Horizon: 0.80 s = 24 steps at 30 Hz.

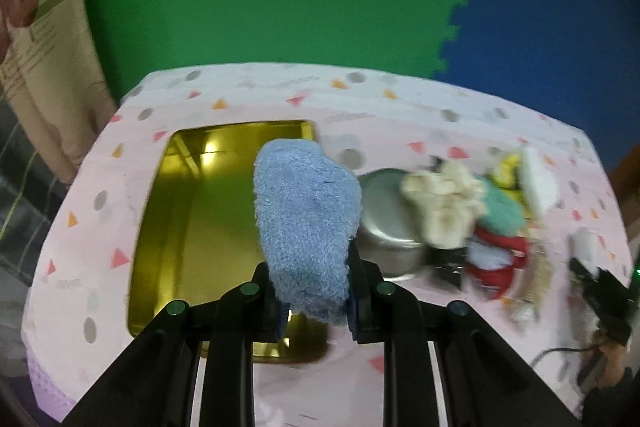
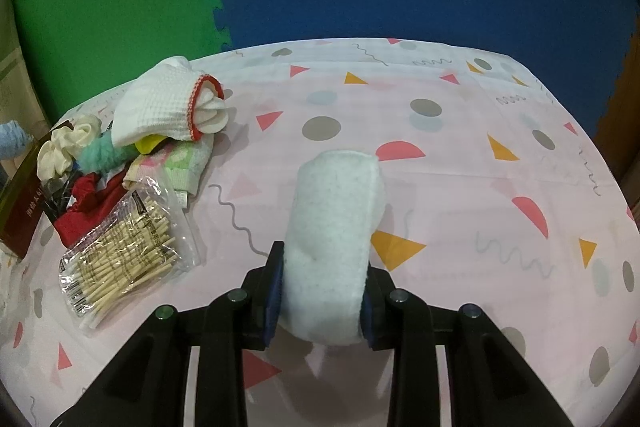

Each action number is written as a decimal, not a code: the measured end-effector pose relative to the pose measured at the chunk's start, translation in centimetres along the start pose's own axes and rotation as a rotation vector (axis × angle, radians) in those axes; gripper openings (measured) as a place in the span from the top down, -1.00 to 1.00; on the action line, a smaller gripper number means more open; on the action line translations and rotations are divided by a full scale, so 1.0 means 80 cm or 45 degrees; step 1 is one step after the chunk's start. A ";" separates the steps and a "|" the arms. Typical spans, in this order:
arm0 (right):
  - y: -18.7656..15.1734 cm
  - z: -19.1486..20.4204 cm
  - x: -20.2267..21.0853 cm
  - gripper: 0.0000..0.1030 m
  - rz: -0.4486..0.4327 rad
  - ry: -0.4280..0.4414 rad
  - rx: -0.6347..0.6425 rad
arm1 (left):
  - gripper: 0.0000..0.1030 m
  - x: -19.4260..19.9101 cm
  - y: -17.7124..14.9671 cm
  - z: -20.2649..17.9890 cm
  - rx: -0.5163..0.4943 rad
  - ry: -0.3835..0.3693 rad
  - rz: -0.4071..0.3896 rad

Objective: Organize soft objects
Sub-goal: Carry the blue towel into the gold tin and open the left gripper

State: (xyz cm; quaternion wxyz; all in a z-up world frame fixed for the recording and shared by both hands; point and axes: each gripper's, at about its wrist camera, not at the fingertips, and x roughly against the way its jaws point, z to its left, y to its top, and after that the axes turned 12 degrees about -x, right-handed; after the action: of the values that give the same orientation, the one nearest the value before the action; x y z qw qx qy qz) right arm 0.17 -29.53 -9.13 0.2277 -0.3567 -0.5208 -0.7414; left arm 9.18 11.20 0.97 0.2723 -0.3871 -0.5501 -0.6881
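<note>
Gripping blue cloth (image 1: 308,227) over gold tray (image 1: 168,227), right fingers (image 2: 276,291) clamping white sponge (image 2: 332,239)

Both wrist cameras look steeply down, sharing the pile (image 1: 472,223).

Both views evenly lit from overhead, w/ heavy fisheye bending and dark vignette at corners. Left wrist view motion-blurred, esp. the pile of soft things (image 1: 472,223) at right; glare streaks inside the gold tray (image 1: 208,163). Right wrist view sharp, soft shadow under the white pad (image 2: 332,239) on the bench (image 2: 500,187).
</note>
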 end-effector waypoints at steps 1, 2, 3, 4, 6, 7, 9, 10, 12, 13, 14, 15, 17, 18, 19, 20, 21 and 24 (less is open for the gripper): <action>0.000 0.000 0.000 0.37 0.000 -0.002 0.001 | 0.62 -0.008 -0.002 0.011 0.018 0.022 0.014; 0.000 0.001 0.000 0.37 0.000 -0.003 0.003 | 0.62 -0.014 -0.004 0.020 0.026 0.035 0.024; 0.000 0.001 -0.001 0.37 0.000 -0.004 0.005 | 0.62 -0.021 -0.005 0.029 0.039 0.053 0.037; 0.000 0.001 -0.001 0.37 0.000 -0.007 0.007 | 0.62 -0.028 -0.006 0.038 0.054 0.065 0.049; 0.000 0.001 -0.001 0.37 0.000 -0.010 0.010 | 0.62 -0.041 -0.007 0.053 0.076 0.066 0.065; 0.000 0.002 -0.001 0.37 0.000 -0.011 0.011 | 0.62 -0.048 -0.008 0.063 0.095 0.069 0.078; 0.000 0.002 -0.001 0.37 0.000 -0.015 0.015 | 0.62 -0.058 -0.009 0.074 0.110 0.068 0.092; 0.000 0.003 -0.001 0.36 0.000 -0.018 0.017 | 0.62 -0.063 -0.009 0.079 0.114 0.075 0.098; 0.000 0.003 0.000 0.37 -0.001 -0.021 0.021 | 0.62 -0.073 -0.007 0.085 0.100 0.078 0.104; 0.000 0.003 0.000 0.36 -0.001 -0.023 0.023 | 0.61 -0.078 -0.005 0.087 0.090 0.077 0.109; 0.000 0.003 -0.001 0.36 -0.001 -0.025 0.026 | 0.61 -0.083 -0.004 0.089 0.082 0.083 0.116; 0.000 0.003 0.000 0.36 -0.001 -0.027 0.028 | 0.61 -0.088 -0.004 0.091 0.075 0.087 0.122; 0.000 0.004 0.000 0.36 -0.001 -0.033 0.033 | 0.61 -0.099 -0.002 0.095 0.062 0.099 0.134; 0.000 0.004 0.000 0.36 -0.001 -0.035 0.035 | 0.61 -0.105 -0.002 0.098 0.058 0.109 0.144; 0.000 0.004 0.000 0.36 -0.002 -0.038 0.038 | 0.61 -0.109 -0.002 0.099 0.059 0.112 0.151; 0.000 0.005 0.000 0.36 -0.002 -0.040 0.039 | 0.60 -0.114 -0.001 0.102 0.058 0.108 0.162; 0.000 0.005 0.001 0.36 -0.002 -0.042 0.041 | 0.58 -0.118 -0.002 0.103 0.059 0.109 0.170; 0.000 0.006 0.000 0.36 -0.003 -0.048 0.047 | 0.54 -0.126 -0.003 0.110 0.072 0.120 0.182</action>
State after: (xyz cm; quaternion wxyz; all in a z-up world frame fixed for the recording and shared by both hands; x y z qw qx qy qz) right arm 0.27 -29.08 -9.04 0.2234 -0.3658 -0.5390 -0.7251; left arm 16.59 19.24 -6.74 0.3571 -0.3847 -0.5270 -0.6684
